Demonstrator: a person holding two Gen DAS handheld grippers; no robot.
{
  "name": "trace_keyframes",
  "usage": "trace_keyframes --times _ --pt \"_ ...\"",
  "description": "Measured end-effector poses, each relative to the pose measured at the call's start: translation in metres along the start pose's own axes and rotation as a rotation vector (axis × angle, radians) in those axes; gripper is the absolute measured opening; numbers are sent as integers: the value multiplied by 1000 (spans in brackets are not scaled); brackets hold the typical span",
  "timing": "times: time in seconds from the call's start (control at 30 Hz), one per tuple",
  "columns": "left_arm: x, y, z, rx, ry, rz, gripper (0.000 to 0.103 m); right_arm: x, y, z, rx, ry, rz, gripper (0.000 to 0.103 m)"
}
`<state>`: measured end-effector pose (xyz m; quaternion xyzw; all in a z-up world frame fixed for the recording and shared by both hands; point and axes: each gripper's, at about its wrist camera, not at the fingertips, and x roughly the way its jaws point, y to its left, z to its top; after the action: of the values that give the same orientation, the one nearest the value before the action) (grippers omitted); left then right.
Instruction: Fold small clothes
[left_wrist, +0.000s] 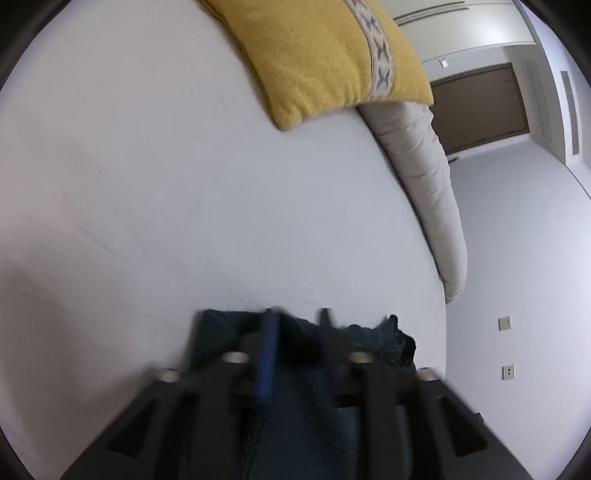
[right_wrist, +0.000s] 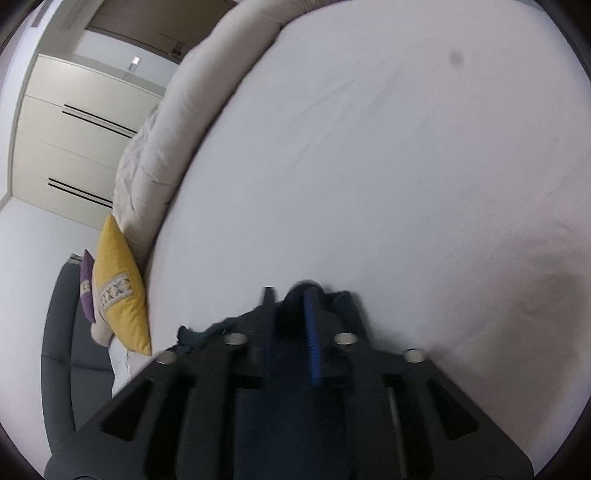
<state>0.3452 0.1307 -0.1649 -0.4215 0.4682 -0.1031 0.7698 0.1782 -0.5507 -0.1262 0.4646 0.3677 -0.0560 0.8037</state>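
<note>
Left gripper (left_wrist: 297, 314): jaws parted, dark teal garment (left_wrist: 354, 336) between, not pinched. Right gripper (right_wrist: 290, 291): jaws narrowly apart over the same cloth (right_wrist: 192, 336); grip unclear. Garment lies on white bed (left_wrist: 166, 184), near edge. Yellow cushion (left_wrist: 317, 55) far across the bed.

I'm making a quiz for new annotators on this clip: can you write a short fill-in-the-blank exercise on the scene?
1. The garment at the left gripper is dark ____.
2. The cushion with the patterned band is ____.
3. The garment lies on a ____ sheet.
4. Beside the cushion in the right wrist view sits a smaller ____ one.

Missing words: green; yellow; white; purple
</note>
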Motion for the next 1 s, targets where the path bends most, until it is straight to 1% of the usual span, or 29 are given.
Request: trace_keyframes --times 0.03,0.07,0.1,0.17,0.33,0.43,0.57,0.67,0.77,0.9,0.97,1.0 --pt "-6 1 0 -10 -22 -4 57 -6 2 -1 -2 -37 -11 53" --pt "-16 3 1 -23 -48 -19 61 -12 3 0 7 -65 -10 58" --pt "-21 4 2 -27 -56 -26 61 -17 4 0 14 -88 -9 65" --pt "-34 3 0 -19 -75 -33 61 -29 10 -1 -14 -120 -15 65" --pt "-47 -6 -21 61 -75 -11 61 -38 34 -20 -157 -116 -65 65" --pt "-55 -4 -39 99 -64 -7 61 -38 42 -39 -228 -93 -92 65" --pt "-61 -10 -67 202 -58 39 61 -44 44 -68 -346 -69 -152 65" --pt "-61 -13 -81 246 -46 60 61 -54 45 -91 -417 -62 -184 65" --pt "-57 -13 -93 277 -28 78 61 -66 40 -107 -460 -70 -229 63" --pt "-59 -16 -111 343 -39 105 61 -85 20 -121 -463 -62 -227 57" --pt "-58 -17 -116 364 -39 120 59 -93 5 -125 -458 -46 -223 55" --pt "-59 -17 -118 370 -40 126 58 -93 1 -125 -461 -36 -221 50"
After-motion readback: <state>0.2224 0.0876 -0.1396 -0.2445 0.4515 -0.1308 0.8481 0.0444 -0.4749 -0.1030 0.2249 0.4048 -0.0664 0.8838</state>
